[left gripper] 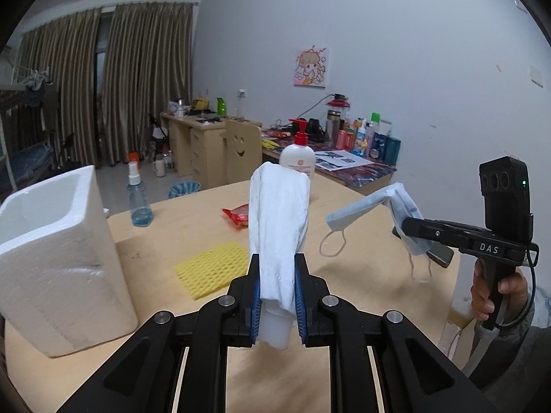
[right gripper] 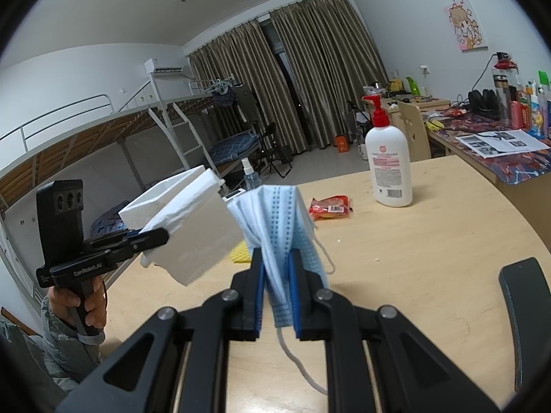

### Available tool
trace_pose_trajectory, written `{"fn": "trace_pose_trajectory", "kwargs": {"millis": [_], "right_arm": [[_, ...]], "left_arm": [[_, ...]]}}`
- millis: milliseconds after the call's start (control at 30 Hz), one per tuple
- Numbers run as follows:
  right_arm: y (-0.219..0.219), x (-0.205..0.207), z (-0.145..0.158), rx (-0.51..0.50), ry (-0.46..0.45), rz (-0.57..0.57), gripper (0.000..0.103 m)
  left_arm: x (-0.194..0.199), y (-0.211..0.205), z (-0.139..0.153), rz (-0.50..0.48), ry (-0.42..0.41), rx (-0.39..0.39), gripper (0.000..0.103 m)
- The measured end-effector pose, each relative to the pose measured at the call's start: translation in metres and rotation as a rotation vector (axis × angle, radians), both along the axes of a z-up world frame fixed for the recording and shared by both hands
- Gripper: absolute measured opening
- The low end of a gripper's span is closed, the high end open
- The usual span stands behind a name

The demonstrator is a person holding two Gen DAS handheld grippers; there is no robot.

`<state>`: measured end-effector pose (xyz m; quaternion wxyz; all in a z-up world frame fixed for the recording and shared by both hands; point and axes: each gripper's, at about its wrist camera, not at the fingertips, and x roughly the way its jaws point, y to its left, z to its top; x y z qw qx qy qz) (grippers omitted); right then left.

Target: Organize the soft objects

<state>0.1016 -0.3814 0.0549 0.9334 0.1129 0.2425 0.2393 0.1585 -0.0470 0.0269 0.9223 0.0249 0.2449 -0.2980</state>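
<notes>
My left gripper (left gripper: 277,261) is shut on a white towel (left gripper: 279,213), held above the wooden table (left gripper: 361,268); it also shows in the right wrist view (right gripper: 162,235) with the towel (right gripper: 162,220). My right gripper (right gripper: 277,258) is shut on a light blue face mask (right gripper: 279,220), held in the air; in the left wrist view it (left gripper: 409,223) holds the mask (left gripper: 372,206) at the right. A white foam box (left gripper: 51,247) stands at the table's left; it also shows in the right wrist view (right gripper: 193,227). A yellow mesh sponge cloth (left gripper: 210,268) lies flat beside the box.
A white lotion pump bottle (right gripper: 387,165) stands at the far side, a red snack packet (right gripper: 330,208) near it, a clear spray bottle (left gripper: 139,196) at the far left edge. A dark phone (left gripper: 439,253) lies under my right gripper. A cluttered desk (left gripper: 344,158) stands behind.
</notes>
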Motion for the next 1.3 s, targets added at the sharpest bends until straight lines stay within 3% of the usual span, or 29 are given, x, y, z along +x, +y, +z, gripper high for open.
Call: {"fn": "trace_pose_trajectory", "kwargs": {"millis": [467, 1300], "right_arm": [[0.011, -0.004, 0.001, -0.017, -0.022, 0.016, 0.016], [0.060, -0.001, 0.000, -0.010, -0.034, 0.114, 0.016]], "left_arm": [[-0.030, 0.037, 0.014, 0.085, -0.066, -0.009, 0.018], [-0.077, 0.066, 0.004, 0.246, -0.094, 0.001, 0.018]]}}
